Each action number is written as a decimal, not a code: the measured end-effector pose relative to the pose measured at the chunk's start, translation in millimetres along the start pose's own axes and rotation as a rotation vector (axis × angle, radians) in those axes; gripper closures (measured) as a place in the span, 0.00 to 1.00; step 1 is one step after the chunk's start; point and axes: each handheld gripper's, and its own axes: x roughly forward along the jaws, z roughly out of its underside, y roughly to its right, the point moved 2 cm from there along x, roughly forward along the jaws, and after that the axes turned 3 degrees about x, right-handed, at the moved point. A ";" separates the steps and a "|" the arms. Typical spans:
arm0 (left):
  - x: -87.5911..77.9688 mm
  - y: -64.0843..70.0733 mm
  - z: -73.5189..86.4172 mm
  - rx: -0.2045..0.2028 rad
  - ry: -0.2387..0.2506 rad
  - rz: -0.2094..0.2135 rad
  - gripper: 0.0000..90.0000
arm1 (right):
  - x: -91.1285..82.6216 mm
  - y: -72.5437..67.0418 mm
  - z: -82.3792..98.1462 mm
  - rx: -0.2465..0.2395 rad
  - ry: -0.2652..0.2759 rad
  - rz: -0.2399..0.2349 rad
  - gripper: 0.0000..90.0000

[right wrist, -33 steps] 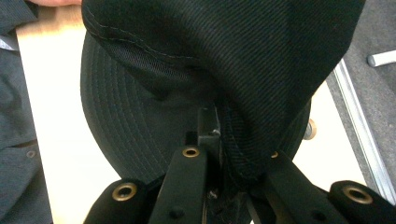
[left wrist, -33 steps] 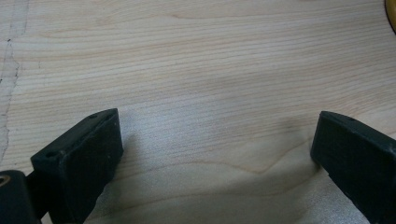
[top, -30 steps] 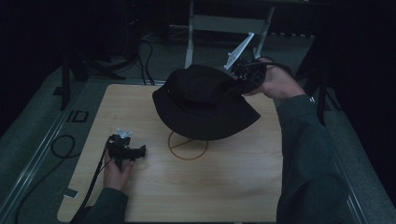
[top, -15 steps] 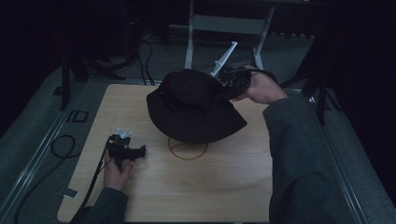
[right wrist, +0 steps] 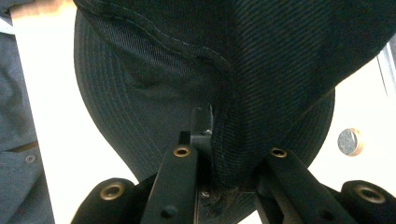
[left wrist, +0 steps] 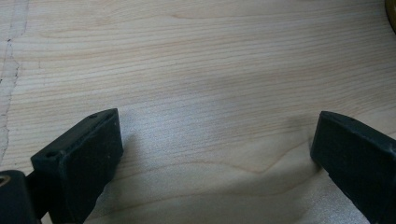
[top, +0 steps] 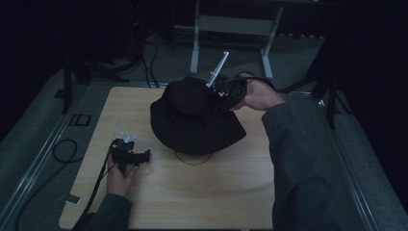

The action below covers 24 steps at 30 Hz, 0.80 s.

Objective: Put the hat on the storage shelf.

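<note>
One black hat (top: 192,120) is seen at the far middle of the desk (top: 211,192), its brim hanging over one ring mark. The hat's crown fabric is pinched by the right hand-held gripper (right wrist: 212,140), whose jaws have just been easing apart. The left hand-held gripper (top: 139,156), left of the hat, is held wide open over bare wood.

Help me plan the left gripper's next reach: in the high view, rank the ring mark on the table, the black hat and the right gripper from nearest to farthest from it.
1. Ring mark, on the table just right of the left gripper.
2. Black hat, over the table's middle, beyond the ring.
3. Right gripper, at the hat's far right side, clamped on its fabric.
</note>
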 end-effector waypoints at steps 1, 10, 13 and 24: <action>0.0 0.0 0.0 0.000 0.000 0.000 0.03 | 0.2 0.2 0.1 0.001 -0.001 -0.001 0.90; 0.1 0.1 0.0 -0.002 0.002 0.000 0.03 | -1.1 3.9 4.4 0.050 0.017 0.005 0.58; 0.1 0.1 0.0 -0.002 0.002 0.000 0.03 | -1.9 4.5 4.7 0.062 0.019 0.006 0.50; 0.1 0.1 0.0 -0.002 0.001 -0.001 0.03 | -10.4 2.9 11.7 0.083 0.026 0.042 0.16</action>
